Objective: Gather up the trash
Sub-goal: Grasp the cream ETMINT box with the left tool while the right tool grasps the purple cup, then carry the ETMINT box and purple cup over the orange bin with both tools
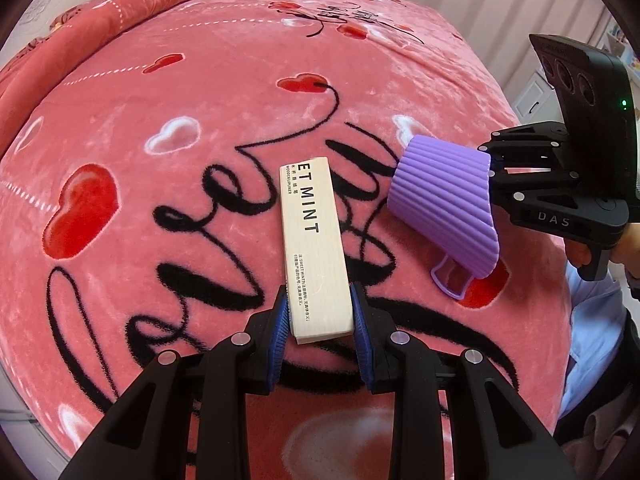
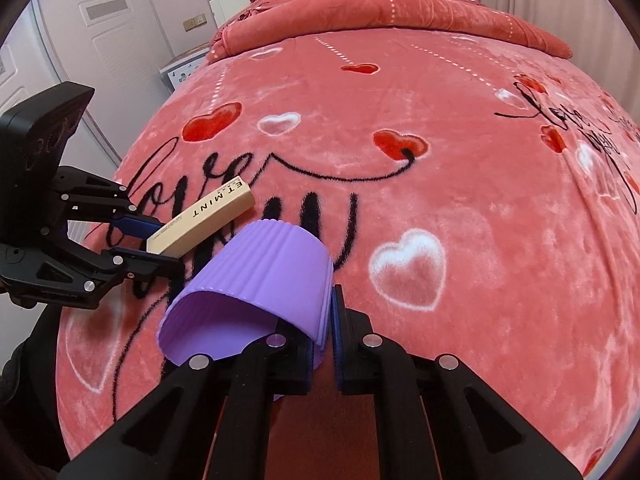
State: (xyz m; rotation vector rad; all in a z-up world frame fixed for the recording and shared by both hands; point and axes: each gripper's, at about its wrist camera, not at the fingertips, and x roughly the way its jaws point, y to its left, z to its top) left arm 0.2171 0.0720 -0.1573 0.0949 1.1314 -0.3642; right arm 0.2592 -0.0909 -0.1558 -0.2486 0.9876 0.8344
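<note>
Pink heart blanket [image 1: 200, 92], left tongs [image 1: 319, 316] gripping cream box [image 1: 312, 240], right tongs [image 2: 322, 332] pinching ribbed purple cup [image 2: 256, 284]

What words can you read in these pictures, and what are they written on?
"ET MINT": on the cream box held in the left gripper.
"DAS": on the right gripper body.
"Love": black script on the pink blanket.
Small print on the box: too small to read.
</note>
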